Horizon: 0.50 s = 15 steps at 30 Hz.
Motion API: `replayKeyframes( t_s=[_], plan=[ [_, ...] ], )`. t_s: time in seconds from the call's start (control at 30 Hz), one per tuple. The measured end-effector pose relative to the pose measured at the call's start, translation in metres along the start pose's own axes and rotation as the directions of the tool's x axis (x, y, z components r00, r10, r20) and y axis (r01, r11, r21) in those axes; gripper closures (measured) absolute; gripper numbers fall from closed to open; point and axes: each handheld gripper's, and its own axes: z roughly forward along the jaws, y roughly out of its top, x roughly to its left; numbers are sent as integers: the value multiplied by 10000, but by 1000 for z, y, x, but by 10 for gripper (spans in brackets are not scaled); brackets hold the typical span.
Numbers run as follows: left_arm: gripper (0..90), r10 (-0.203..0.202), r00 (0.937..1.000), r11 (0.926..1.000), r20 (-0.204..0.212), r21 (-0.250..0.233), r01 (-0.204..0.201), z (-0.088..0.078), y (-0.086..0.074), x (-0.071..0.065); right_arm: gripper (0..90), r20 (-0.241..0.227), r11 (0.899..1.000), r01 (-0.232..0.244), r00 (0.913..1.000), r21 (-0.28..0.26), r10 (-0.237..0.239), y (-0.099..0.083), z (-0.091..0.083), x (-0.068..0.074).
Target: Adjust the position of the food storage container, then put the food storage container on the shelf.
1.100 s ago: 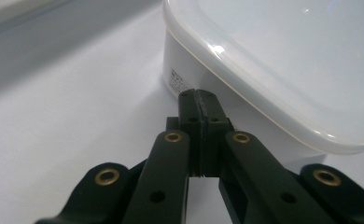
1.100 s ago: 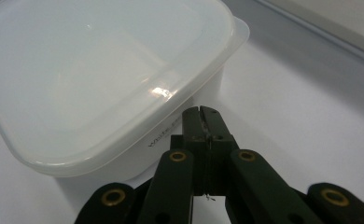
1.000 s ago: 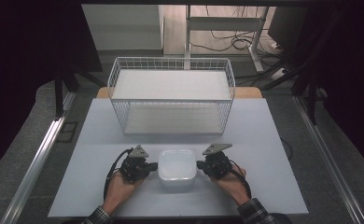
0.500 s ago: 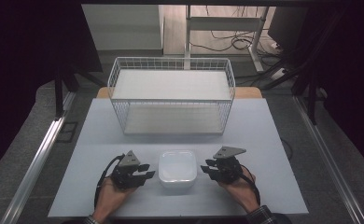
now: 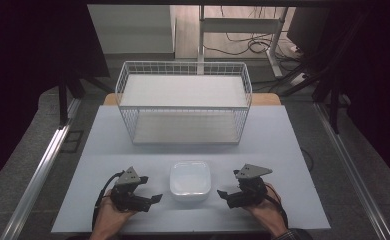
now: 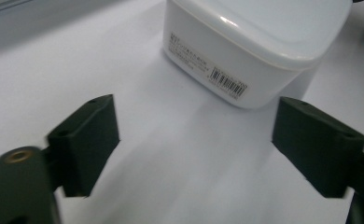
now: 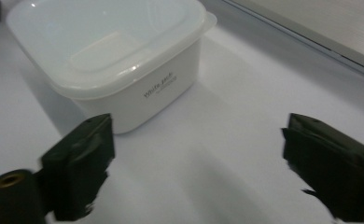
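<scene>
A white lidded plastic container [image 5: 190, 180] sits on the table near its front edge, seen close up in the left gripper view [image 6: 250, 42] and the right gripper view [image 7: 119, 60]. My left gripper [image 5: 155, 199] lies to its left and my right gripper [image 5: 222, 194] to its right, both a short way off and pointing at it. Both have just been opening, and now stand open with only bare table between the jaws. In each gripper view the black pads [image 6: 84, 142] [image 7: 80, 161] stand wide apart, short of the container.
A white wire basket [image 5: 183, 102] with a pale board inside stands at the back of the pale table [image 5: 283, 150]. Metal rails run along both sides, and cables lie on the floor beyond.
Both grippers were against the container's sides a second ago. They have let go and drawn away sideways, left one leftward, right one rightward, jaws opening. The container stayed put.
</scene>
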Motion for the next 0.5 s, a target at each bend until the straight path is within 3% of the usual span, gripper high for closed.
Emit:
replayKeyframes(
  t_s=[0.17,0.5],
  plan=[
    [77,-39,10000,10000,31,1,39,-1,-4,2,36,74,9998,-95,9999,194,93,-7,2,-1],
    [58,117,9999,9998,-80,-139,-118,1,-5,4,28,77,9999,-151,9999,60,151,-9,2,-4]
  ],
)
